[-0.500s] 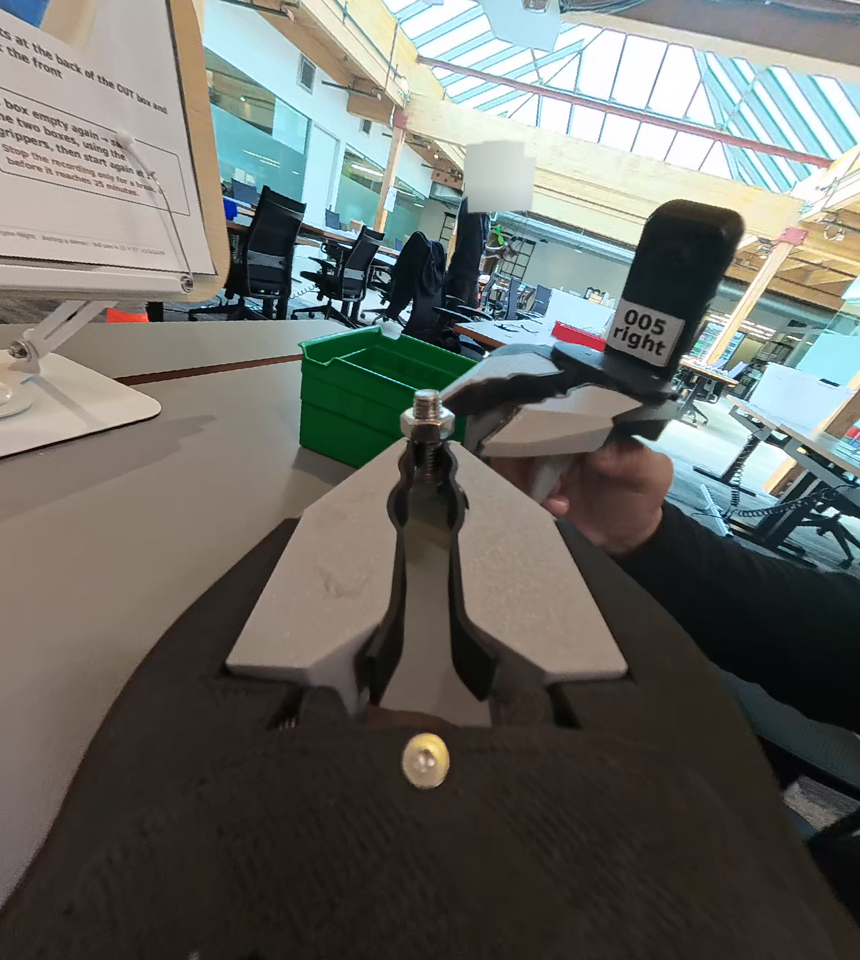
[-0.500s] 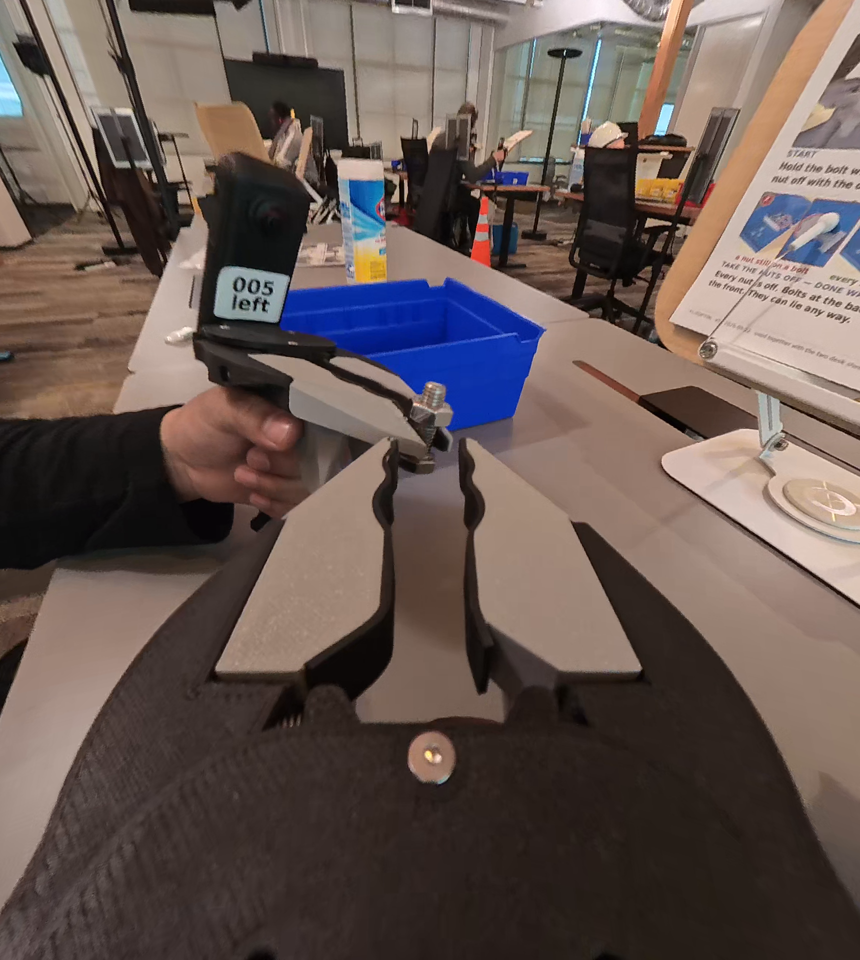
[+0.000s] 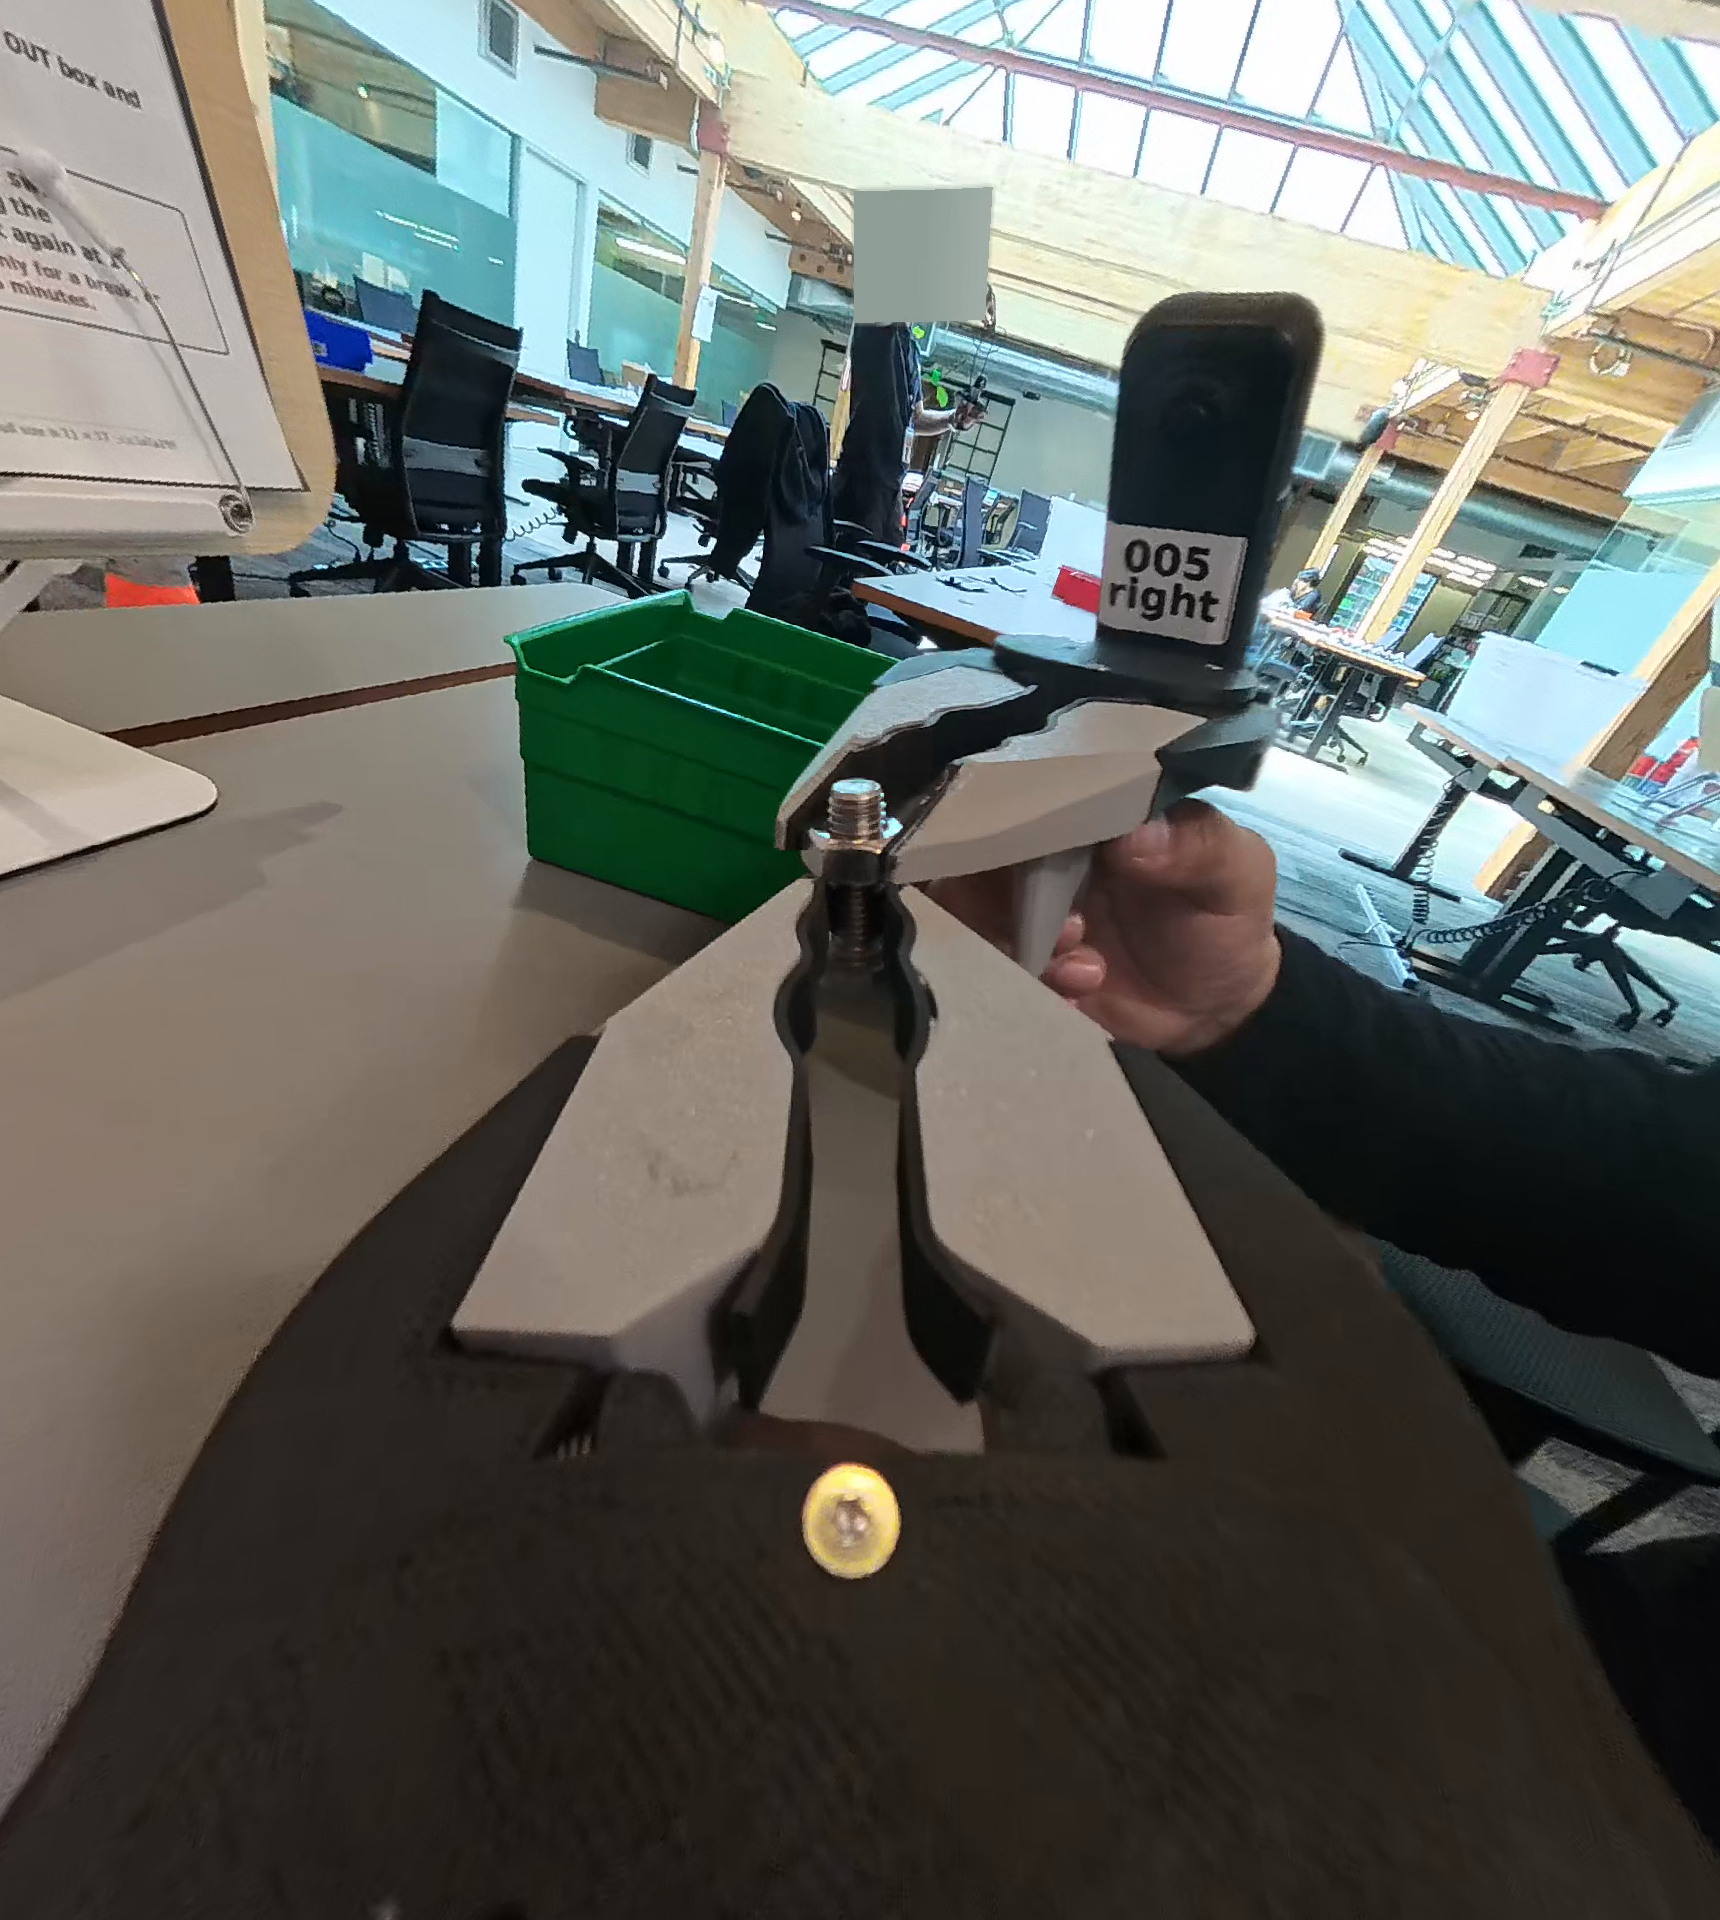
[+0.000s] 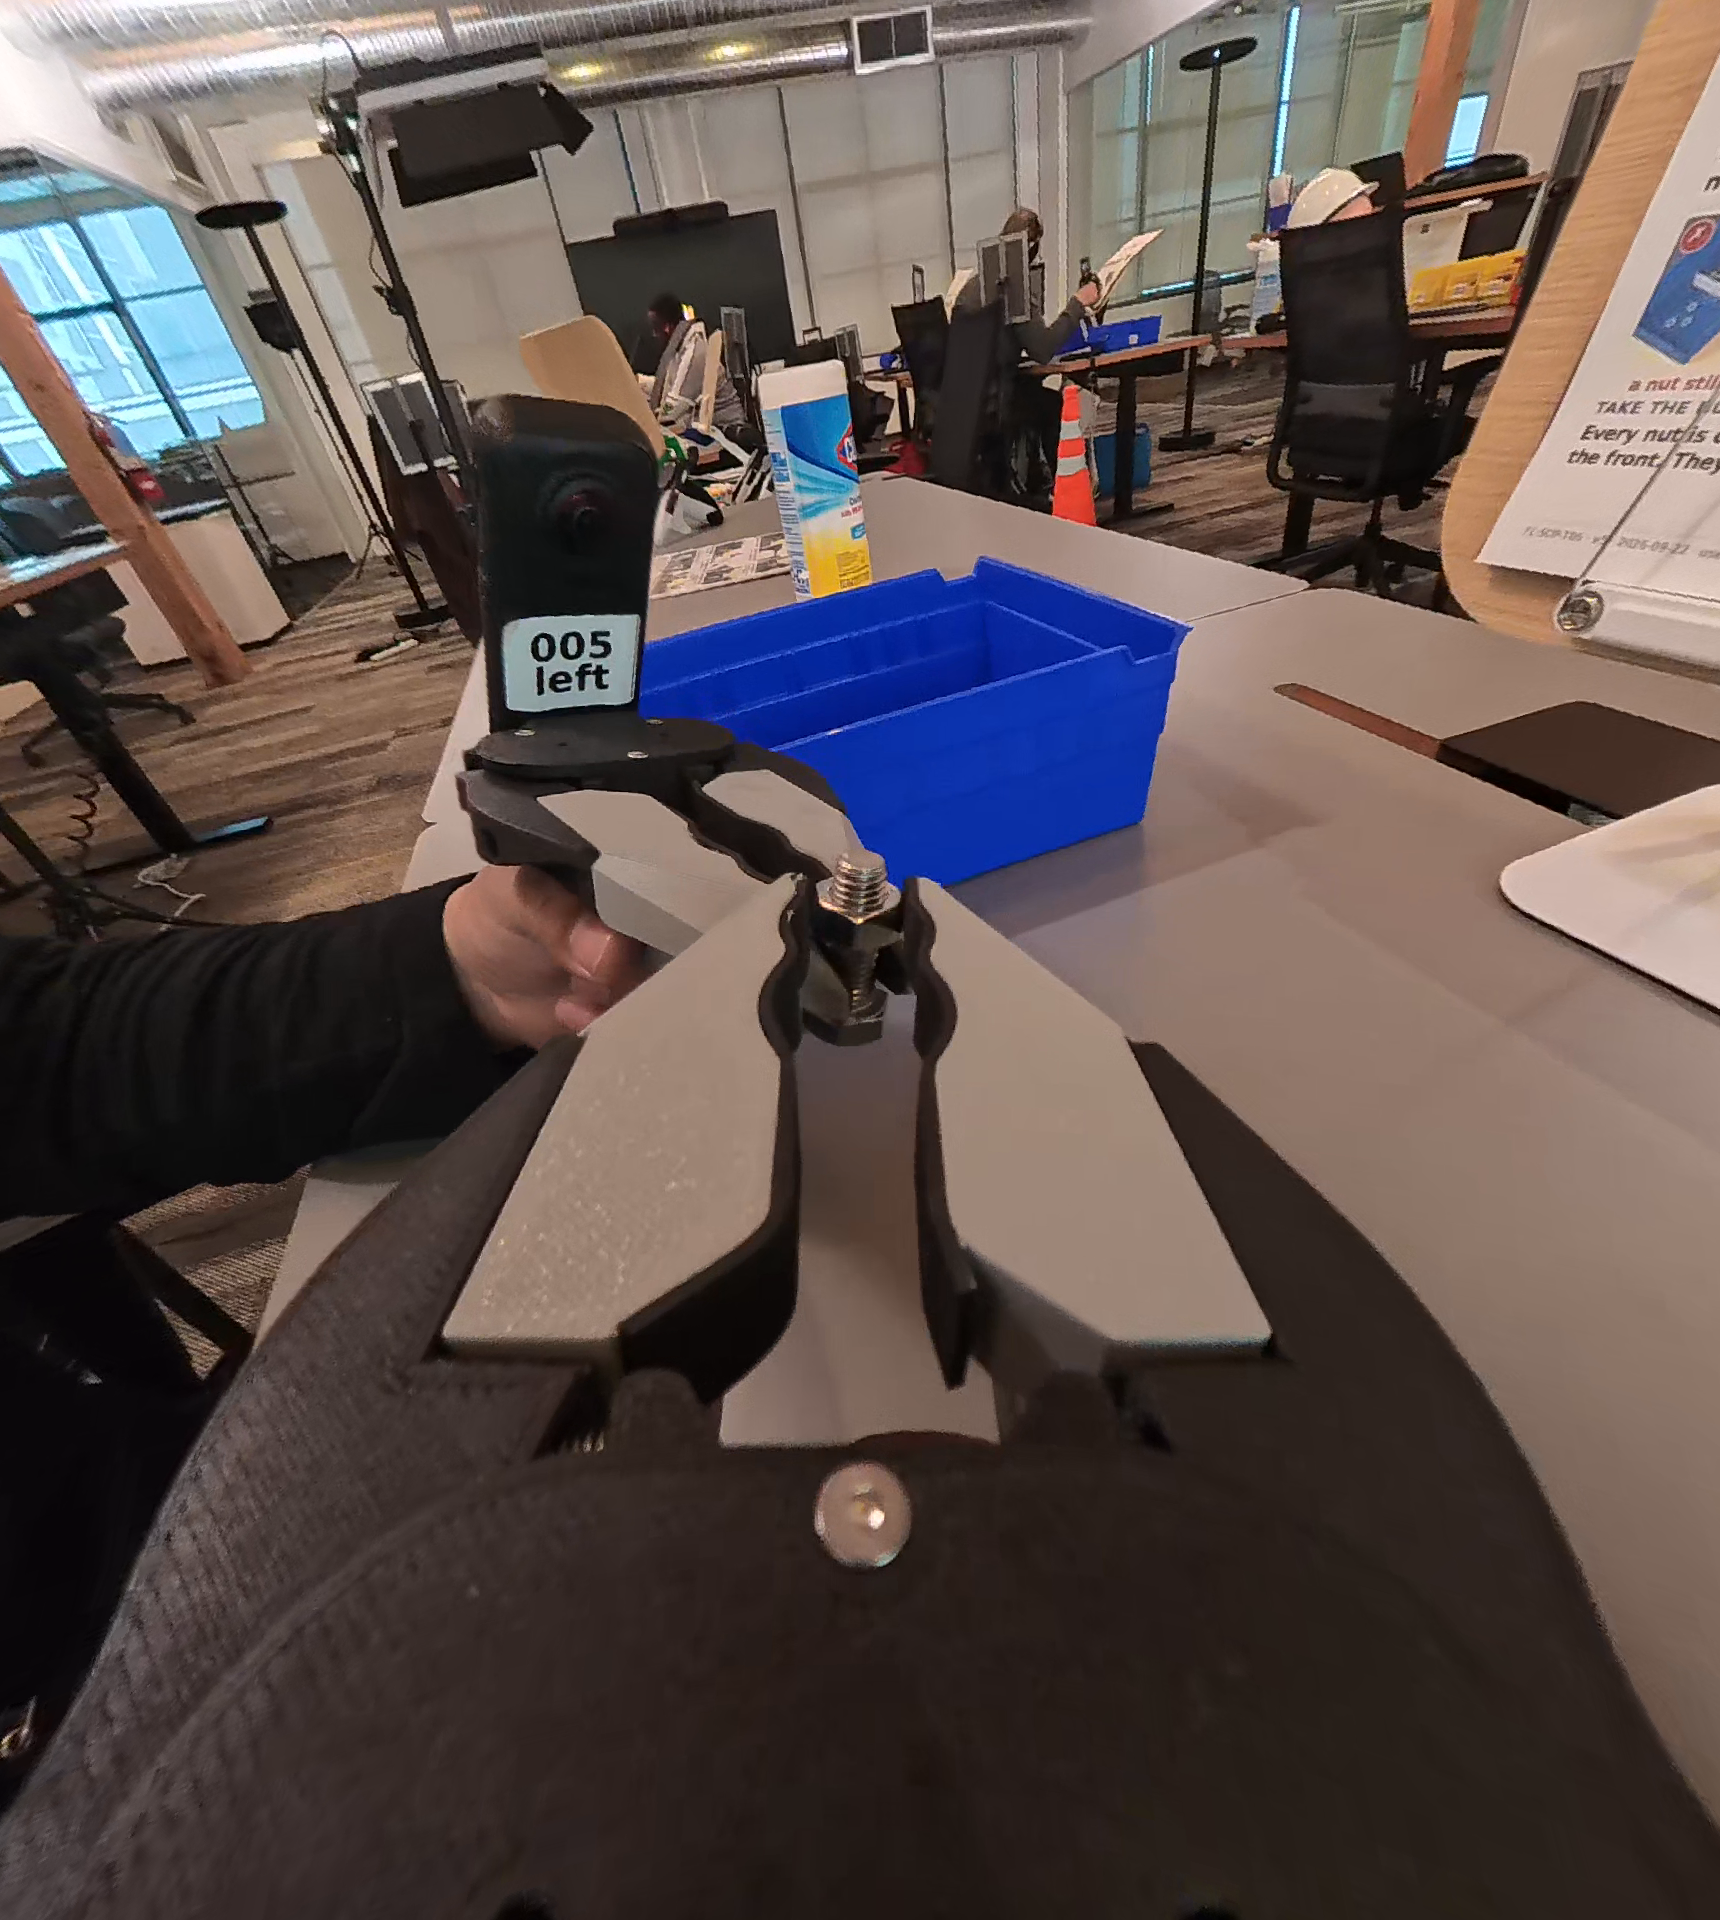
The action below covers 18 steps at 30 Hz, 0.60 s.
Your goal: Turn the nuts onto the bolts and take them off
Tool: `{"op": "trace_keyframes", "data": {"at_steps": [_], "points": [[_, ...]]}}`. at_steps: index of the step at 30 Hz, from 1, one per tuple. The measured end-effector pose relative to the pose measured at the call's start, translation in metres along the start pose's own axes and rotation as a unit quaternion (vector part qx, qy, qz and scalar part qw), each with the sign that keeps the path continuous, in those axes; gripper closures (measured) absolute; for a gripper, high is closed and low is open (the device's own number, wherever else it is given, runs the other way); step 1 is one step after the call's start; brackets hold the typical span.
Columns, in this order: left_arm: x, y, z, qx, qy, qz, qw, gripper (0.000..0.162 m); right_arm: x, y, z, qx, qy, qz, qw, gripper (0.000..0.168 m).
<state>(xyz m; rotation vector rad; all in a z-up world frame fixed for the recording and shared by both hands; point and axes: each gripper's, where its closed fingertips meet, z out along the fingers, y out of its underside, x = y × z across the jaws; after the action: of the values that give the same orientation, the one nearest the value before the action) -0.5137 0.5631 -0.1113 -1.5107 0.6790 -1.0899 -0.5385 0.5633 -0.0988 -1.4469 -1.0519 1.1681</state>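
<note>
A steel bolt [image 3: 856, 930] stands upright, threaded end up, with a hex nut [image 3: 848, 850] near its top. My left gripper [image 3: 856, 940] is shut on the bolt's shank just below the nut. My right gripper [image 3: 851, 840] reaches in from the right, its fingertips on either side of the nut. In the right wrist view my right gripper [image 4: 853, 920] is shut on the nut [image 4: 851, 923]. The bolt's threaded tip [image 4: 858, 881] stands above it and the bolt head [image 4: 843, 1023] below. The left gripper [image 4: 783, 852] comes in from the left, held by a hand.
An empty green bin [image 3: 669, 727] stands on the grey table [image 3: 212, 987] behind the bolt. An empty blue bin [image 4: 939, 727] stands ahead in the right wrist view. An instruction board on a white stand [image 3: 35, 790] [image 4: 1666, 904] is at the table's back. A wipes canister [image 4: 814, 488] stands beyond the blue bin.
My right gripper has moved from beside the bolt onto the nut, and its fingers have narrowed around it. The left gripper still holds the bolt upright.
</note>
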Motion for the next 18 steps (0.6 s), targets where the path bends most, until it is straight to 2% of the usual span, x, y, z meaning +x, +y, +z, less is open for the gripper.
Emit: {"op": "trace_keyframes", "data": {"at_steps": [6, 18], "points": [[-0.0006, -0.0003, -0.0002, 0.005, 0.019, -0.054, 0.998, 0.149, 0.0026, 0.0007, -0.0003, -0.003, 0.011, -0.001, 1.0, 0.154], [-0.0022, 0.0037, 0.0013, -0.01, 0.007, -0.043, 0.999, 0.138, 0.0064, 0.0017, -0.0006, -0.007, 0.03, -0.012, 0.999, 0.154]]}}
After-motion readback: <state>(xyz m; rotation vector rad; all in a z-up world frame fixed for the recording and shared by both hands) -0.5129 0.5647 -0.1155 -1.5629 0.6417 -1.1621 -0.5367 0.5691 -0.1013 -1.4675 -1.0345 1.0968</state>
